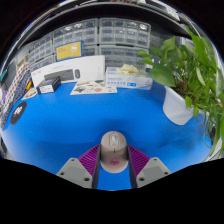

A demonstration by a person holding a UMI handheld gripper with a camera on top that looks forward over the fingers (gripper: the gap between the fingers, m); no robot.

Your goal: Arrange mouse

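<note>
Gripper: jaws closed onto the mouse, one purple pad against each of its sides.
Mouse: grey-beige, held between the fingers, pointing forward; whether its underside touches the surface cannot be told.
Surface: bright blue, extending ahead of the fingers.
Plant: green leaves in a white pot, ahead and to the right of the mouse.
White box: long, at the far edge of the surface, left of centre.
Smaller carton: white, beside the long box, to its right.
Dark object: lying on the surface at far left; identity unclear.
Background: shelving behind the surface.
</note>
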